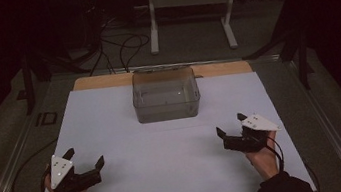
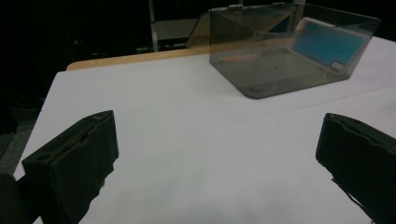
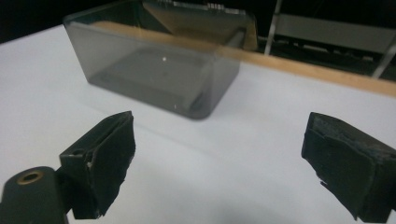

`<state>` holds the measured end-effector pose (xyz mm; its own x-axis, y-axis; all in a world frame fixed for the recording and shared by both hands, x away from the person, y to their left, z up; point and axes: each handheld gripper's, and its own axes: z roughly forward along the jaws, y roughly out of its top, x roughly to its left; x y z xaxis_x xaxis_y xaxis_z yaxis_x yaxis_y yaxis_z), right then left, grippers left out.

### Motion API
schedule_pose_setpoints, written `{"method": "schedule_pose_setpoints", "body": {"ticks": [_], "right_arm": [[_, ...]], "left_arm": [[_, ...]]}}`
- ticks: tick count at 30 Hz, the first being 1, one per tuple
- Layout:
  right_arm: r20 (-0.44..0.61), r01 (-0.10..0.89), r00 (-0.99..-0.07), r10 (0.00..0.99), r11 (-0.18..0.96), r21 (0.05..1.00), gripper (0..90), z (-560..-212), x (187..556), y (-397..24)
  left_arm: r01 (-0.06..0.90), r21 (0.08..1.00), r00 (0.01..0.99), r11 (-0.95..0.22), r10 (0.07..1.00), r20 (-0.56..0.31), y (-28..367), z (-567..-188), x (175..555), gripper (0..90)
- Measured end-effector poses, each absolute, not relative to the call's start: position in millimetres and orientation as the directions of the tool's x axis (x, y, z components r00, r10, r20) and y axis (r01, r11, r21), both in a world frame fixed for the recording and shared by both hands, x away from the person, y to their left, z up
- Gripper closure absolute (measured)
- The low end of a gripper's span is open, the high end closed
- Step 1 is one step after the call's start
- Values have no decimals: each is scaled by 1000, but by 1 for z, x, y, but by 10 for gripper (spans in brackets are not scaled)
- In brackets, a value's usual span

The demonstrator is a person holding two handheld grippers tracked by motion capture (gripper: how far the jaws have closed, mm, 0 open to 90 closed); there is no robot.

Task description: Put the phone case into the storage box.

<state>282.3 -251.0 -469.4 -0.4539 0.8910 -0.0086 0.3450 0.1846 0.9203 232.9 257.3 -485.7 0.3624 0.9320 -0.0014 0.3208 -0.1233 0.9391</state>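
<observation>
A clear smoky plastic box (image 1: 166, 94) stands at the far middle of the white table sheet (image 1: 168, 167). The left gripper view shows the box (image 2: 289, 51) with a blue flat item leaning against its far wall. My left gripper (image 1: 85, 156) rests near the front left corner, open, nothing between its jaws. My right gripper (image 1: 231, 125) sits at the front right, also open and empty. The right gripper view has the box (image 3: 159, 60) ahead of the spread jaws, well apart from them.
A wooden table edge (image 1: 101, 81) shows behind the white sheet. Beyond it stand a white metal frame (image 1: 190, 2) and cables (image 1: 121, 47) on the dark floor. A metal rail (image 1: 7, 169) runs along the table's left side.
</observation>
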Motion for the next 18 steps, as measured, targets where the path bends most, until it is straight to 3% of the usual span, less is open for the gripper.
{"method": "schedule_pose_setpoints", "body": {"ticks": [18], "right_arm": [[-1,281,-456,890,144,949,96,-488,257,-270]], "left_arm": [[307,941,389,-146,921,16,253,-488,234,1]]}}
